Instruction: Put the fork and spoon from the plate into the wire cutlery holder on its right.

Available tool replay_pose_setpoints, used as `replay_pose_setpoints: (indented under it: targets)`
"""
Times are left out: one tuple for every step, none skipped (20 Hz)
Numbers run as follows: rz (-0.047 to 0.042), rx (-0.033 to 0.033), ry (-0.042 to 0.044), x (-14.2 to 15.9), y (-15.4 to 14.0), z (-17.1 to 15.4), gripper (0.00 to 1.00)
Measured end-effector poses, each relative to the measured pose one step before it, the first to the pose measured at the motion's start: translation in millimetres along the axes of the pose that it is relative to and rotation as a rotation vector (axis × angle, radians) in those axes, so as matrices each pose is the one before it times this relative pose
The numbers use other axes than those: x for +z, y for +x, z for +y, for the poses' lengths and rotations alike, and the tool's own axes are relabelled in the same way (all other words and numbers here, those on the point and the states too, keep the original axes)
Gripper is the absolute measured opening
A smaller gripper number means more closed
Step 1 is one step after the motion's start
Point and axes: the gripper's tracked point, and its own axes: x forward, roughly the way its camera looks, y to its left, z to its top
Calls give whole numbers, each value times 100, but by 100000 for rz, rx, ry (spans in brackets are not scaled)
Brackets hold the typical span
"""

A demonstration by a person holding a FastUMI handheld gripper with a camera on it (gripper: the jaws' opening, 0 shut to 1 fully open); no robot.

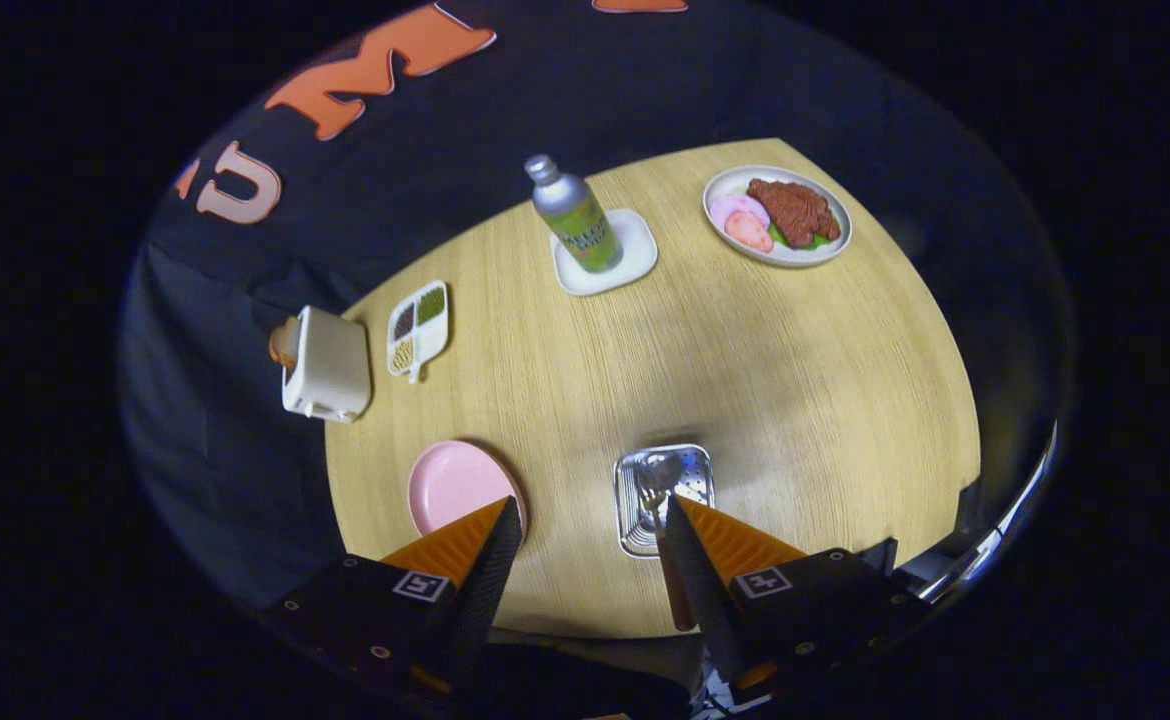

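Observation:
I look down on the round wooden table [745, 380] from high above. The pink plate [455, 485] lies bare just beyond my left fingertip [507, 512]. To its right stands the wire cutlery holder [633, 520], just ahead of my right fingertip [675, 510]. A spoon [661, 468] shows its rounded end inside the holder. A fork [657, 512] with a brown handle also sits in it, the handle running back along the inner side of my right finger. My gripper [591, 508] is open, its fingers wide apart, with only bare tabletop between them.
Off the table's left edge are a white toaster [327, 365] and a small divided tray [419, 328]. A metal bottle [575, 215] stands on a white square coaster [635, 255] at the far side. A plate of food [777, 215] lies at the far right.

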Motion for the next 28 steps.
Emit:
replay_pose_setpoints:
  targets:
    - [-6922, 544, -395, 984, -913, -581, 89]
    - [-6364, 533, -780, 1161, -568, 153, 91]
    - [-6420, 1415, -312, 1251, -681, 294, 93]
    - [-6316, 800, -233, 1254, -613, 310, 93]
    - [-6055, 439, -892, 1202, -612, 213, 94]
    - [-6405, -659, -1624, 1061, -526, -76, 94]
    - [-6345, -855, -2204, 1195, -696, -239, 94]
    - [-6279, -787, -2215, 1397, -733, -115, 94]
    - [-4439, -50, -1912, 1114, -621, 30, 94]
    - [-3521, 1370, -942, 518, -711, 918, 94]
    - [-4628, 513, -1219, 1058, -841, 533, 95]
    - [-4859, 554, -1802, 1153, -652, 378, 94]
    - [-5503, 55, -2164, 1452, -601, 382, 95]
    - [-5872, 394, -2192, 1568, -774, 481, 95]
    - [-5734, 905, -2518, 1473, -664, 705, 95]
    - [-5076, 507, -2890, 1165, -742, 637, 95]
    - [-4333, 786, -2601, 1218, -593, 534, 94]
    - [-4192, -38, -1743, 1384, -579, 306, 95]
    - [-4012, 349, -871, 1475, -519, 457, 95]
    - [-3572, 281, -1159, 1193, -354, 455, 94]
    - [-3458, -403, -1012, 1055, -303, 81, 95]
    - [-3209, -226, -806, 858, -283, 1, 95]
    - [-2862, -607, -299, 860, -156, 89, 95]
    - [-2451, -103, -401, 769, -136, 167, 95]
    - [-1813, -713, -1045, 412, -116, -87, 95]
    - [-1710, -681, -1186, 259, -52, 16, 95]
    - [-1399, -797, -1304, 165, -114, -71, 95]
    - [-1036, -403, -742, 150, -28, -85, 95]
